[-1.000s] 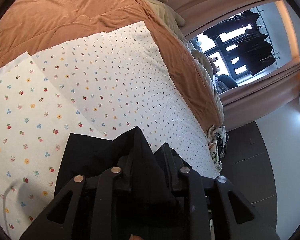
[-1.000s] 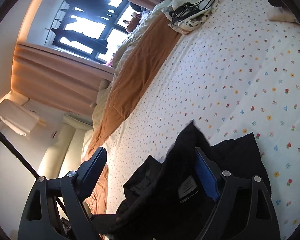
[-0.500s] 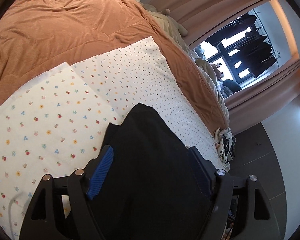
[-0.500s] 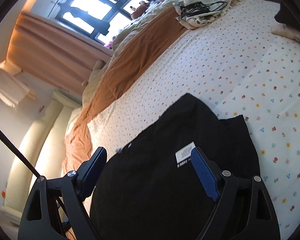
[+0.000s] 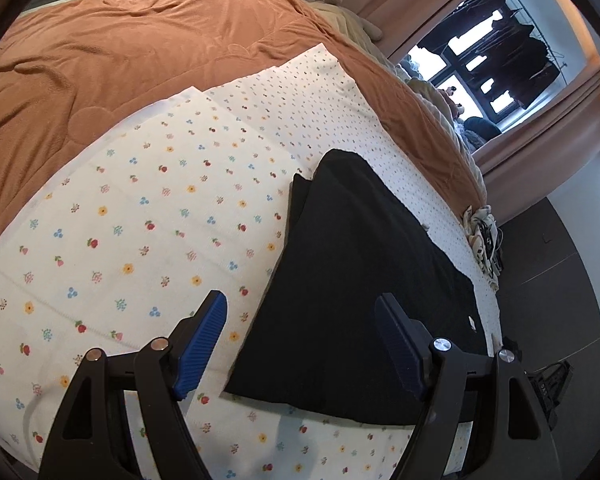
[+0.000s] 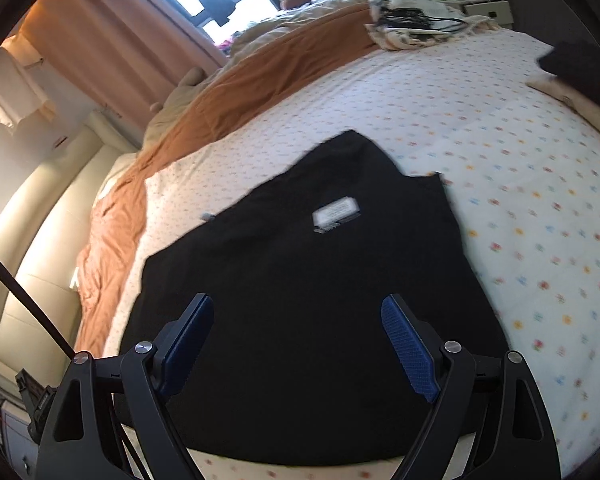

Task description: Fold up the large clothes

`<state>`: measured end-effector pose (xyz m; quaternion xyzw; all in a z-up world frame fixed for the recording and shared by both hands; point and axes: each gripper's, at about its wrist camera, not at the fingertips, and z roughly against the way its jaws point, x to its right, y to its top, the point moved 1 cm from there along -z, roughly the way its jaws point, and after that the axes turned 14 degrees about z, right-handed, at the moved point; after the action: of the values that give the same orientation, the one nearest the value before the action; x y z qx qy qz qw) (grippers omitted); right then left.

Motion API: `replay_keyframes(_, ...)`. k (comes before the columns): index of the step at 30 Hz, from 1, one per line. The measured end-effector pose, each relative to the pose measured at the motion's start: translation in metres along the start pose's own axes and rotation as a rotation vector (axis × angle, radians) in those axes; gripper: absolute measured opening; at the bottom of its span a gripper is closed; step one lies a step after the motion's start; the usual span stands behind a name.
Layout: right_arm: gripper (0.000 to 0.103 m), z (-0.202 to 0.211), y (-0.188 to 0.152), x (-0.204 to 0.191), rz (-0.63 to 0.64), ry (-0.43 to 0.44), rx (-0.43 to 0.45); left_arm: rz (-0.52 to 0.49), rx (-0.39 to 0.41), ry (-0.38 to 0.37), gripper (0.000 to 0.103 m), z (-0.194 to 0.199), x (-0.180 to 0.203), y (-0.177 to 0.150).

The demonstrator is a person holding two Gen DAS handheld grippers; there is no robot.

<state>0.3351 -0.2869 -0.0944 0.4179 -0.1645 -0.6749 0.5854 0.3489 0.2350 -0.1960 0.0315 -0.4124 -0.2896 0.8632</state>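
Note:
A black garment [image 5: 348,280] lies spread flat on the flower-print sheet [image 5: 140,240] of the bed. In the right wrist view the same black garment [image 6: 300,280] shows a small white label [image 6: 336,212] on its upper part. My left gripper [image 5: 300,340] hovers open above the garment's near left edge, with nothing between its blue pads. My right gripper [image 6: 298,340] hangs open over the garment's near middle, holding nothing.
An orange blanket [image 5: 120,52] covers the far side of the bed. A bundle of cloth with black cables [image 6: 416,24] lies at the far bed corner. Dark and beige clothes [image 6: 576,76] sit at the right edge. A curtained window [image 5: 492,56] is beyond.
The left gripper, shut on a bunched fold of the black garment a second ago, let it go and drew back. The garment now lies flat. The right gripper also pulled back, staying open.

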Motion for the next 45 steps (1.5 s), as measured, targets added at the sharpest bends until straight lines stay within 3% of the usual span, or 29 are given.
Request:
replay_keyframes(5,0.085,0.026,-0.025,0.033,-0.073,-0.078,-0.008,-0.028,-0.036,0.020,0.073,-0.013,-0.009,-0.010)
replay_keyframes(9,0.085,0.038,-0.040,0.053,-0.126,-0.127,-0.021,-0.057,-0.080,0.040,0.061,-0.027,-0.011,-0.019)
replay_keyframes(10,0.081,0.040,-0.043,0.056,-0.138,-0.141,-0.024,-0.061,-0.093,0.038,0.053,-0.030,-0.011,-0.021)
replay_keyframes(11,0.077,0.041,-0.045,0.057,-0.148,-0.147,-0.029,-0.066,-0.103,0.047,0.051,-0.033,-0.011,-0.023)
replay_keyframes(13,0.055,0.038,-0.048,0.059,-0.182,-0.132,-0.046,-0.087,-0.091,0.075,0.045,-0.034,-0.010,-0.026)
replay_keyframes(14,0.030,0.035,-0.048,0.059,-0.190,-0.122,-0.053,-0.084,-0.090,0.074,0.044,-0.034,-0.011,-0.025)
replay_keyframes(18,0.000,0.040,-0.048,0.056,-0.171,-0.162,-0.051,-0.047,-0.099,0.047,0.043,-0.031,-0.016,-0.019)
replay_keyframes(19,0.000,0.041,-0.048,0.057,-0.173,-0.161,-0.047,-0.043,-0.100,0.048,0.043,-0.030,-0.017,-0.019)
replay_keyframes(27,0.000,0.044,-0.067,0.060,-0.165,-0.168,-0.113,0.029,-0.136,0.042,0.043,-0.025,-0.028,-0.018)
replay_keyframes(36,0.000,0.062,-0.071,0.063,-0.184,-0.099,-0.079,0.142,-0.180,-0.041,0.044,-0.005,-0.042,-0.020)
replay_keyframes(38,0.000,0.069,-0.068,0.068,-0.200,-0.074,-0.057,0.165,-0.204,-0.078,0.054,-0.003,-0.044,-0.022)
replay_keyframes(40,0.011,0.069,-0.064,0.070,-0.194,-0.072,-0.080,0.180,-0.210,-0.107,0.078,0.000,-0.043,-0.024)
replay_keyframes(41,0.017,0.068,-0.062,0.069,-0.185,-0.075,-0.085,0.183,-0.204,-0.113,0.081,0.002,-0.042,-0.024)
replay_keyframes(43,0.066,0.070,-0.059,0.067,-0.163,-0.060,-0.078,0.184,-0.195,-0.116,0.082,0.004,-0.040,-0.025)
replay_keyframes(45,0.073,0.072,-0.058,0.062,-0.158,-0.042,-0.062,0.194,-0.197,-0.112,0.082,0.002,-0.040,-0.026)
